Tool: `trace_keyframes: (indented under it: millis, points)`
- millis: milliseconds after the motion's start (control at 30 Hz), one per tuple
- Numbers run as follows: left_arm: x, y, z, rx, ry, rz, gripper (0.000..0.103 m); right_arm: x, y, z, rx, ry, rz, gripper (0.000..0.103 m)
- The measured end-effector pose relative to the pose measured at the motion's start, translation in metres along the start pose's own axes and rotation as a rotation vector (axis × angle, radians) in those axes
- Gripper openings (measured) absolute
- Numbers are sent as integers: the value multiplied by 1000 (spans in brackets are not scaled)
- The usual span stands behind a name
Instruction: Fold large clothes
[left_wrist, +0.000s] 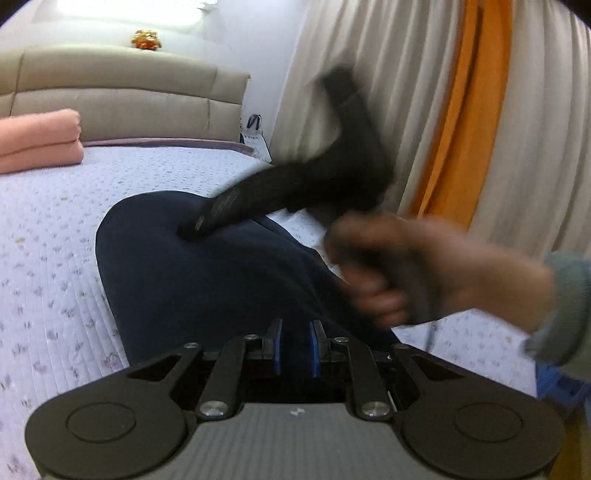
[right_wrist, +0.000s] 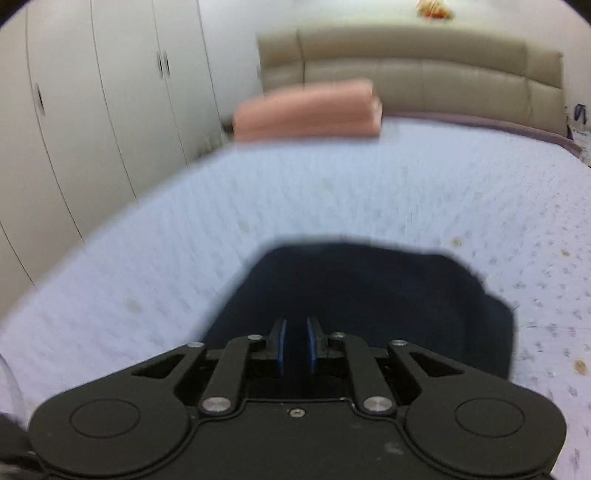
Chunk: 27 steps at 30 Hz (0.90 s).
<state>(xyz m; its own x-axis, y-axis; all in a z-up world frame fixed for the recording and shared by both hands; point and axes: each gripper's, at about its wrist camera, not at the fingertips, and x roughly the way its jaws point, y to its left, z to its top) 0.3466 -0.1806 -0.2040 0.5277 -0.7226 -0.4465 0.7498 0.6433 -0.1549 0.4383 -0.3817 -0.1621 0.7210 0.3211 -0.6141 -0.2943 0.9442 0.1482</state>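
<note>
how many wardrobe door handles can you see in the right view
3. One dark handle sits on the near door at the left edge; two more sit side by side where the next pair of doors meet. Others may be out of frame.

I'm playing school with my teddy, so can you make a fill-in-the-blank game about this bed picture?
1. The dark garment lying on the bed is ____ blue.
2. The folded blanket near the headboard is ____.
3. Between the white curtains hangs a strip of ____ cloth.
4. In the left wrist view, the right gripper has its tip on the ____.

Missing words: navy; pink; orange; garment
</note>
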Motion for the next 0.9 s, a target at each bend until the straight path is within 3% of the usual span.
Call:
trace_keyframes:
  millis: [33,100,200,300,367,467,533,667,700,733,767,800,900]
  points:
    - [0,2,-1,-1,-2,4,16,14,-6,-2,-11,1,-17,0]
    - [-2,4,-2,-1,0,-14,16,27,-23,0,13,-14,-88,0]
    - [-8,2,-5,16,-2,-22,16,35,-55,4,71,13,-360,0]
    - [-8,1,-7,13,-6,-24,16,26,-84,6,175,16,-362,0]
    - [-7,3,-9,16,-14,-26,16,8,-74,16,223,-57,-289,10]
    - [-6,7,-12,-8,-25,-36,16,-8,-38,34,147,-186,-139,11]
    - [-6,9,-13,-8,-30,-36,16,5,-17,44,55,-188,-103,11]
    - [-7,10,-13,1,-33,-33,16,79,-26,34,13,79,-281,12]
    - [-6,11,-14,-2,-33,-41,16,85,-37,33,65,96,-312,26]
    - [-7,11,-14,-2,-35,-42,16,80,-53,33,177,77,-320,27]
    - [-7,11,-15,-1,-35,-43,17,76,-62,32,252,69,-339,22]
    - [-7,11,-16,0,-31,-44,17,72,-67,30,279,70,-390,5]
    - [-11,14,-12,-16,-16,-46,17,39,-68,15,271,21,-413,3]
